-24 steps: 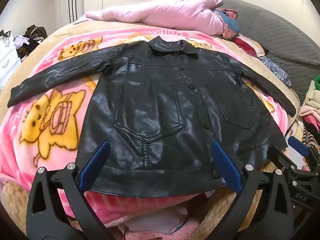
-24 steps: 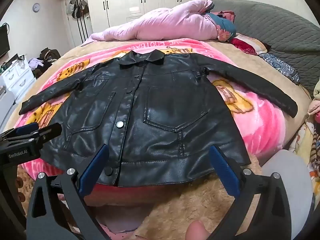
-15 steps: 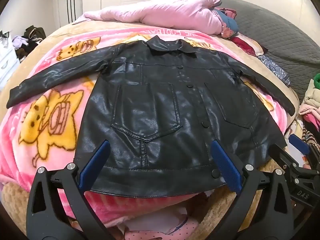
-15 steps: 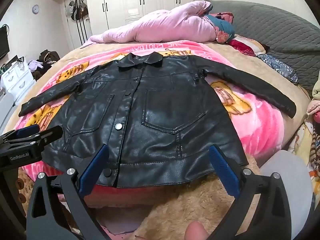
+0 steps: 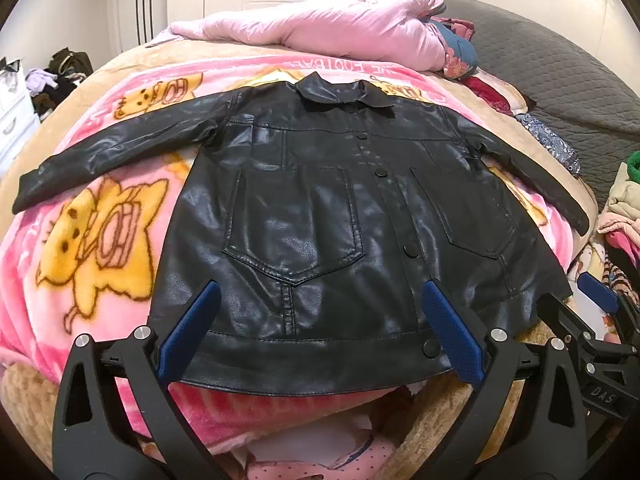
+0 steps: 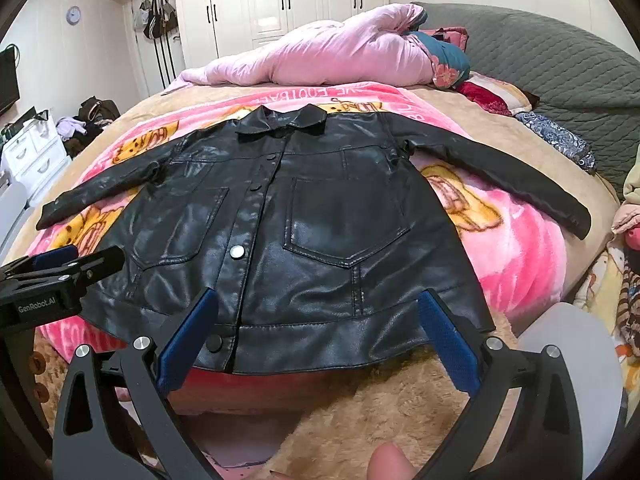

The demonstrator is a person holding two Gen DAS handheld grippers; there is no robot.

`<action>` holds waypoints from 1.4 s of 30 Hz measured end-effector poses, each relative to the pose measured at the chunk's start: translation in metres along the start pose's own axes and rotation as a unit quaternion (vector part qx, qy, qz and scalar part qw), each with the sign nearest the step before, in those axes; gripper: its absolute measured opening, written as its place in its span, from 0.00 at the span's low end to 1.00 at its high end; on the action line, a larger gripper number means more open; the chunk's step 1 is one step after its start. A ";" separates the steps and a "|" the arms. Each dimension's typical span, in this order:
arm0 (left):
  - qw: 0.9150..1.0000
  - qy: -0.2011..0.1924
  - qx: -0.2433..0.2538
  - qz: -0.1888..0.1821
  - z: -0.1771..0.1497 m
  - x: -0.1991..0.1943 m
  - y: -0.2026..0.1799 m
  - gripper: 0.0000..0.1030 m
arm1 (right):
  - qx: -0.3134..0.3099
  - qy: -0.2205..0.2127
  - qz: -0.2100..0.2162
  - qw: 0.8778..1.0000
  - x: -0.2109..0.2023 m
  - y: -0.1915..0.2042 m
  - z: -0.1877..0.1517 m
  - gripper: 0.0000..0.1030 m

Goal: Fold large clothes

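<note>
Both my grippers are over the near edge of the bed (image 6: 520,136), angled down at the jacket. Nothing held.

Left gripper (image 5: 320,328): fingers wide apart, blue pads (image 5: 188,328) in front of the hem, whether they touch the leather I can't tell. Nothing between them but the hem band seen past the tips.

Right gripper (image 6: 316,332): fingers wide apart too, same pose, over the hem on the other side of the button line. It also shows at the right edge of the left view, and the left one shows at the left edge of the right view, so the two sit side by side, apart.

Black leather jacket (image 5: 320,216): flat, front up, buttoned, on the pink cartoon blanket (image 5: 100,240) that covers the middle of the bed. Collar (image 5: 340,92) toward the far edge, hem along the near edge. Both sleeves spread out to the sides, one toward the left edge, one toward the right. Two patch pockets face up.

Pink quilt (image 6: 320,56) bunched along the far edge of the bed, behind the collar, apart from the jacket. Grey cover (image 6: 560,64) at the far right corner. Tan fleece (image 6: 380,400) shows below the hem at the near edge. A fingertip (image 6: 390,462) is visible at the bottom of the right view.
</note>
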State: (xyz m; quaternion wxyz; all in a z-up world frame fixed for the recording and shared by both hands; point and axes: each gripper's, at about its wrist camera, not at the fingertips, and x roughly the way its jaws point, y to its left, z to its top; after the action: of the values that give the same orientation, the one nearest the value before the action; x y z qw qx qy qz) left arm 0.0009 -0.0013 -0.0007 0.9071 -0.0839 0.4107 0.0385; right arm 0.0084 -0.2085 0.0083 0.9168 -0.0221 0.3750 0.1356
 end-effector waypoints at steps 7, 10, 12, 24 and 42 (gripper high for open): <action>1.000 0.000 0.000 -0.001 0.000 -0.001 0.000 0.91 | -0.002 -0.003 -0.003 1.000 -0.001 0.001 0.000 0.96; 1.000 0.000 0.001 0.000 0.000 -0.001 0.000 0.91 | 0.001 -0.001 -0.002 1.000 -0.001 0.001 0.000 0.96; 1.000 0.000 0.000 -0.001 0.000 -0.001 0.000 0.91 | 0.002 0.001 0.000 1.000 -0.001 0.000 0.000 0.96; 1.000 -0.001 0.001 0.000 0.000 -0.001 0.001 0.91 | 0.002 0.002 0.002 1.000 -0.001 -0.001 0.000 0.96; 1.000 -0.002 -0.001 0.002 0.002 -0.001 0.002 0.91 | 0.006 0.003 0.002 1.000 0.000 -0.002 0.002 0.96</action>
State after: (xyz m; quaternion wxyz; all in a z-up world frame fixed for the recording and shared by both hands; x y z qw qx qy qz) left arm 0.0015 0.0016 0.0015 0.9078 -0.0840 0.4088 0.0410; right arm 0.0103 -0.2098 0.0092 0.9156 -0.0159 0.3784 0.1352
